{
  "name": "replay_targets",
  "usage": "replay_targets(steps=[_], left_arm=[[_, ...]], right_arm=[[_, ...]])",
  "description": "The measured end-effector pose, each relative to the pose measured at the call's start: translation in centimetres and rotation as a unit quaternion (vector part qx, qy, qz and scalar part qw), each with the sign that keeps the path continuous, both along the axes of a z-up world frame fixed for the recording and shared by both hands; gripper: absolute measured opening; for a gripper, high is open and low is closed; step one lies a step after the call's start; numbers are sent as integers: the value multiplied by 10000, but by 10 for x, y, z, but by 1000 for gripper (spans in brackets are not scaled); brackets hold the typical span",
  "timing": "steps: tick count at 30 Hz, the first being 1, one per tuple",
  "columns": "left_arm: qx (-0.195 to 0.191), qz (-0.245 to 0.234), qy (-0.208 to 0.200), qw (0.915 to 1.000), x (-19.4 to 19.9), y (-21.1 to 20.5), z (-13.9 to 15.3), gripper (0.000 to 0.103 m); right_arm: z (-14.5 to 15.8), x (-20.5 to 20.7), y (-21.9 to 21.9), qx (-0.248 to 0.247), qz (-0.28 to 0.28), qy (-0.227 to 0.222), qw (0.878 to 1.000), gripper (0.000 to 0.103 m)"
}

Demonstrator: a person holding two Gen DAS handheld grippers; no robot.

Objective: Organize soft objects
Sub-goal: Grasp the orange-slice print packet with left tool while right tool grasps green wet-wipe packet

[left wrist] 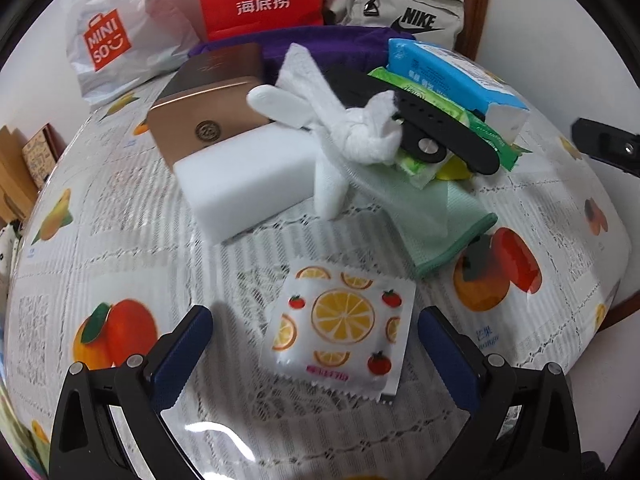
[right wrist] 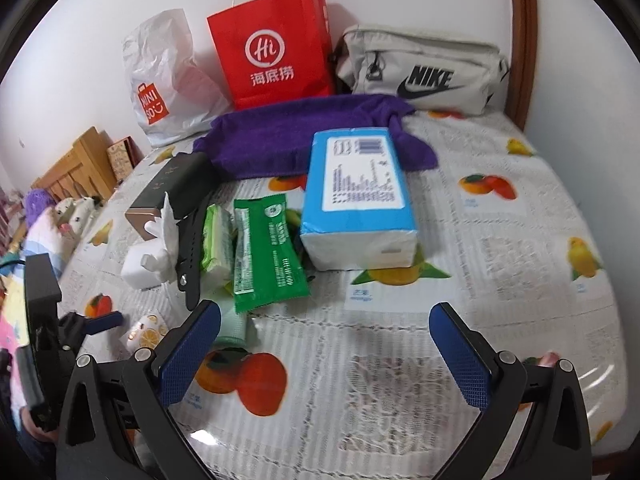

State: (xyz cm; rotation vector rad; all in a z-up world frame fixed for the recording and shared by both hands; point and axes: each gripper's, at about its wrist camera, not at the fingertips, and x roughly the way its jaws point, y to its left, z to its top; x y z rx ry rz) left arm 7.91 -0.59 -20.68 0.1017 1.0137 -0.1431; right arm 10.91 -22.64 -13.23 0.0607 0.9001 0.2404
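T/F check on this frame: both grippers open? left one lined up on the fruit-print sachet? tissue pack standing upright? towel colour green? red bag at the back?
1. Both grippers are open. True: left gripper and right gripper hold nothing.
2. The sachet lies between the left fingers. True.
3. The tissue pack stands upright. False: it lies flat on the table.
4. The towel is green. False: purple.
5. The red bag stands at the back. True.

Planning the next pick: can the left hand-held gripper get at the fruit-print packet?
Probably yes: the left hand-held gripper is open, and the fruit-print packet lies flat between its fingers, nothing on top.
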Motion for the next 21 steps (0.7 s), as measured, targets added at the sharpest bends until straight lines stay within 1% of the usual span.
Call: replay_targets(steps=[2,4,6,7,8,9,10,11,12,15,19,20,21], left_arm=[[19,-57,-77,10000,0,-1,0,102],[28,-74,-157,9998,1,-1,1,97],[37,-103,-217,9997,5,-1,3,89],[42,-131,-236,9996,5,-1,3,87],[43,-140,-247,9996,5,0,4,81],[43,-132,-280,9995,5,1,6,72],[44,-111,-304,9995,4,3,7,67],[49,-90,-308,9995,7,6,8,59],[44,-64,-297,9995,8,9,9,55],[52,-48,-311,9995,9,15,10,49],[30,30,-302,9995,11,21,10,48],[43,67,-309,9995,12,22,10,48],[76,125,-324,9994,12,23,10,48]], right_arm=[[-2,4,3,120,58,60,9999,103],[-3,10,10,137,152,48,9998,103],[-4,15,19,7,298,-15,9996,101],[-5,18,25,-74,379,-38,9992,100],[-6,20,28,-127,448,-50,9989,99],[-8,24,31,-190,536,-54,9984,98],[-10,26,34,-219,598,-51,9980,97],[-12,29,37,-226,661,-22,9976,96],[-14,32,38,-218,696,12,9973,94],[-22,38,40,-139,856,187,9961,91],[-33,46,41,-71,999,388,9942,91],[-36,48,42,-53,1030,481,9935,87],[-41,52,43,-62,1076,609,9923,78]])
